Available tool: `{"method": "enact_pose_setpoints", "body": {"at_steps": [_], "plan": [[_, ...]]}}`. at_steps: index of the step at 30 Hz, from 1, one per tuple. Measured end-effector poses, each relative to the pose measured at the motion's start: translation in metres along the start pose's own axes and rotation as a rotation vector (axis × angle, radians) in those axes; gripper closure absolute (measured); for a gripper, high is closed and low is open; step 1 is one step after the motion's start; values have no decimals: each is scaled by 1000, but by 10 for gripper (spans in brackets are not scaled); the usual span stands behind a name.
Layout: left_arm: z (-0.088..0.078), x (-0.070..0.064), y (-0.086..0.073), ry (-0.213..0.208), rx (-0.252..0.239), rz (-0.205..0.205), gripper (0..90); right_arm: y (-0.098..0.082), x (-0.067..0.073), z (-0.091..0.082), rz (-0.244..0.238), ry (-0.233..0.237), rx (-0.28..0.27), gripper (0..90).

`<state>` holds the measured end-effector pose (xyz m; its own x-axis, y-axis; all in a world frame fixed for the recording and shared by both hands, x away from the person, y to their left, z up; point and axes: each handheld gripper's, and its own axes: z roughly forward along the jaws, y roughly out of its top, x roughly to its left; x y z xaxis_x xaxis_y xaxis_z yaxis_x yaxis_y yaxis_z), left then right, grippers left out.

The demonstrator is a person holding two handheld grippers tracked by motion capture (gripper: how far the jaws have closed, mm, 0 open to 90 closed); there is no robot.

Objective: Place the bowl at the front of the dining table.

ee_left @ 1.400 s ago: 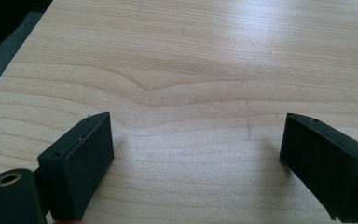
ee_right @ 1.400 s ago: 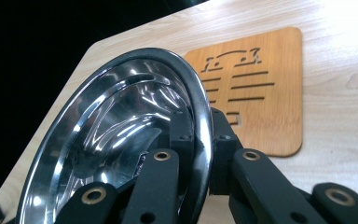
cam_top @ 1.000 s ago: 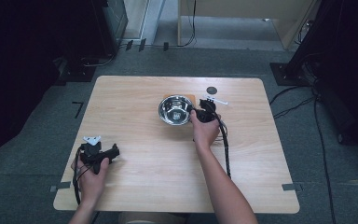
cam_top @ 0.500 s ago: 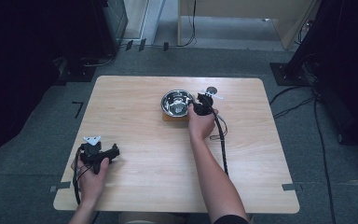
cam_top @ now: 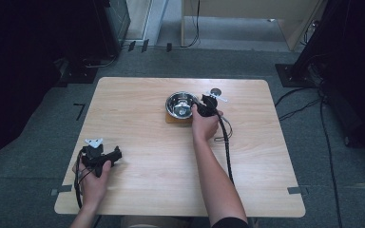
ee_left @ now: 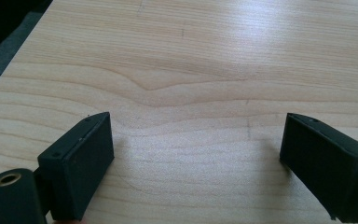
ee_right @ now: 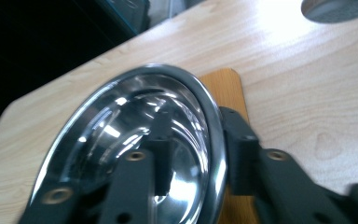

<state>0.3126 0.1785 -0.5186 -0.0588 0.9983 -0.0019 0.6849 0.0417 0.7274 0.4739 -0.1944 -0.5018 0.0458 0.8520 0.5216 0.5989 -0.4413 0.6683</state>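
Two black jaws of the right gripper (cam_top: 204, 104) pinching the rim of a shiny round steel bowl (cam_top: 181, 104), sitting on a thin wooden mat (ee_right: 227, 91) near the pale wood-grain table's (cam_top: 266, 156) far edge; left gripper (cam_top: 105, 156) gaping wide, resting empty by the near-left corner.

bare table (cam_top: 147, 118) left & centre, steel bowl (cam_top: 180, 103) on wooden board (cam_top: 171, 118) blocks far-centre, small disc (cam_top: 215, 91) beside

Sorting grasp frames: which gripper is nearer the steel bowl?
Right. The right gripper straddles the steel bowl rim; the left gripper rests open, far away at the table's near-left.
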Motion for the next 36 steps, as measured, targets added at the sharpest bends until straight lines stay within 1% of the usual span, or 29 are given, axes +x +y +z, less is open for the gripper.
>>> {"method": "enact_pose_setpoints", "body": {"at_steps": [1,2,3,4,5,6,7,8,9,11,12,13,14,15,18,20,26,28,30,31,32,33,34,36], "plan": [[0,0,0,0,0,0,93,0,0,0,0,0,0,582],[0,0,0,0,0,0,93,1,-1,-2,-20,-5,-8,550],[0,0,0,0,-1,0,93,3,-1,-6,-61,13,-4,504],[0,0,0,0,-2,-1,93,3,-1,-6,-61,13,-4,504],[0,0,0,0,-1,0,93,4,-1,-7,-69,21,2,470],[0,0,0,0,-1,0,93,6,-1,-11,-102,19,26,318],[0,0,0,0,-1,0,93,6,-1,-11,-102,19,26,318],[0,0,0,0,-1,0,93,7,-1,-13,-112,13,43,286],[0,0,0,0,-1,0,93,9,-1,-16,-132,17,57,277],[0,0,0,0,-1,0,93,11,-1,-21,-160,39,75,233],[0,0,0,0,-1,0,93,12,-2,-26,-181,55,83,224],[0,0,0,0,-1,0,93,14,-3,-34,-190,78,81,217],[0,0,0,0,-1,0,93,14,-3,-34,-190,78,81,217],[0,0,0,0,-1,0,93,14,-5,-41,-204,89,74,216],[0,0,0,0,-1,0,93,13,-10,-54,-245,85,66,214],[0,0,0,1,-1,0,93,12,-14,-61,-264,75,63,217],[0,0,0,0,-1,0,93,6,-25,-81,-315,86,69,185],[0,0,0,0,0,0,93,3,-28,-87,-334,82,74,177],[0,0,0,0,0,0,93,1,-30,-90,-338,81,77,170],[0,0,0,0,0,0,93,-2,-33,-95,-354,76,87,149],[0,0,0,0,0,0,93,-4,-34,-98,-368,70,86,148],[0,0,0,0,0,0,93,-4,-34,-98,-368,70,86,148],[0,0,0,0,0,0,93,-7,-38,-103,-383,61,80,142],[0,0,0,0,0,0,93,-10,-42,-109,-389,62,77,141]]}}
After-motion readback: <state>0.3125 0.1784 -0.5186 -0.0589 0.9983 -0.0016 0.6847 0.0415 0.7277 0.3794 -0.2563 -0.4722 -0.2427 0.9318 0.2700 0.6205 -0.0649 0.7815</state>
